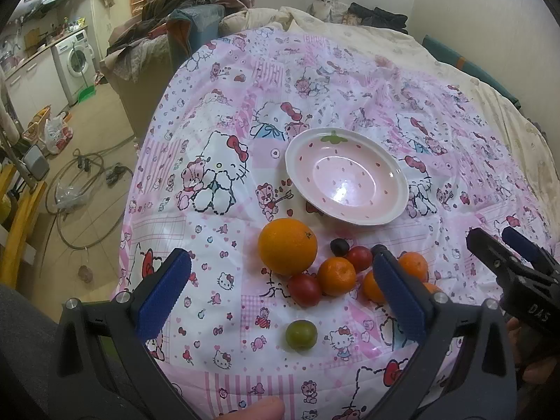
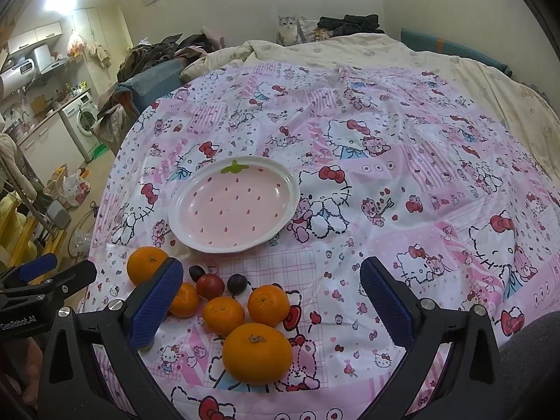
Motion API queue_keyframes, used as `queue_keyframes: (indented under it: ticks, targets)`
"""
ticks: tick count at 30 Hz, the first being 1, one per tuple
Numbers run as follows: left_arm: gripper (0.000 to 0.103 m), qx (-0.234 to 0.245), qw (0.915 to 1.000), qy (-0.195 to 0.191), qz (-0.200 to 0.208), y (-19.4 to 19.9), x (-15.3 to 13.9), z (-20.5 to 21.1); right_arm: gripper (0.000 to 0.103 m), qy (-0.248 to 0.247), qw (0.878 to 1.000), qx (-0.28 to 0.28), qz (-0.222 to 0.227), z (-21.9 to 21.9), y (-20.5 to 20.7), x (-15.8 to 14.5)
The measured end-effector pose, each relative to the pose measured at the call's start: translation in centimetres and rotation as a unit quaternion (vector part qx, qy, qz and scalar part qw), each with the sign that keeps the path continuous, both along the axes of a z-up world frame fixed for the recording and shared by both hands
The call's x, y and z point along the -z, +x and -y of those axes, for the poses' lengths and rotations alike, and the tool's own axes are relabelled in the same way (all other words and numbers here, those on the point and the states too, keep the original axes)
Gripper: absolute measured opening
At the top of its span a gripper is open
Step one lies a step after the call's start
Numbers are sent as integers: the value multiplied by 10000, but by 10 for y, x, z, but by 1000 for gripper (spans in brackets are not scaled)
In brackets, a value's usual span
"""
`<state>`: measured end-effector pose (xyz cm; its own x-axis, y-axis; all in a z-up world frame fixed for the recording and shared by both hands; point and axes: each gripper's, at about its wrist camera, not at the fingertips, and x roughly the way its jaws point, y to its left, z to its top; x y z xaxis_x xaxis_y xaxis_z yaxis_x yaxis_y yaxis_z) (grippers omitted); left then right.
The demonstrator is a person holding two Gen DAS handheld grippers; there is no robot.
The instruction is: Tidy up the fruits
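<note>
An empty pink strawberry-pattern plate (image 1: 374,218) (image 2: 182,231) lies on the Hello Kitty bedsheet. In front of it is a cluster of fruit: a large orange (image 1: 287,246) (image 2: 147,264), several mandarins (image 1: 336,276) (image 2: 257,353), red plums (image 1: 304,289) (image 2: 210,286), dark plums (image 1: 338,246) (image 2: 237,282) and a green plum (image 1: 301,335). My left gripper (image 1: 280,287) is open and empty, hovering over the fruit. My right gripper (image 2: 271,297) is open and empty above the mandarins; it also shows in the left wrist view (image 1: 504,245).
A cat (image 2: 287,29) sits at the bed's far end beside piled clothes (image 2: 350,22). The bed's left edge drops to a floor with hoses (image 1: 80,189), bags and a washing machine (image 1: 75,59). A clothes heap (image 1: 168,10) lies at the back left.
</note>
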<state>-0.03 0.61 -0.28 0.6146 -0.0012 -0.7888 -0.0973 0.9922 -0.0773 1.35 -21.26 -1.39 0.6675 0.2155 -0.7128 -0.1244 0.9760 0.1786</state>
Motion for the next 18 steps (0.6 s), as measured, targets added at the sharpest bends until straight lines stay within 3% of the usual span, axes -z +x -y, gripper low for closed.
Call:
queue_keyframes:
  ticks: [18]
  targets:
    - [102, -27, 10000, -39, -16, 0, 4, 0, 103, -11, 10000, -4, -33, 0, 2, 2]
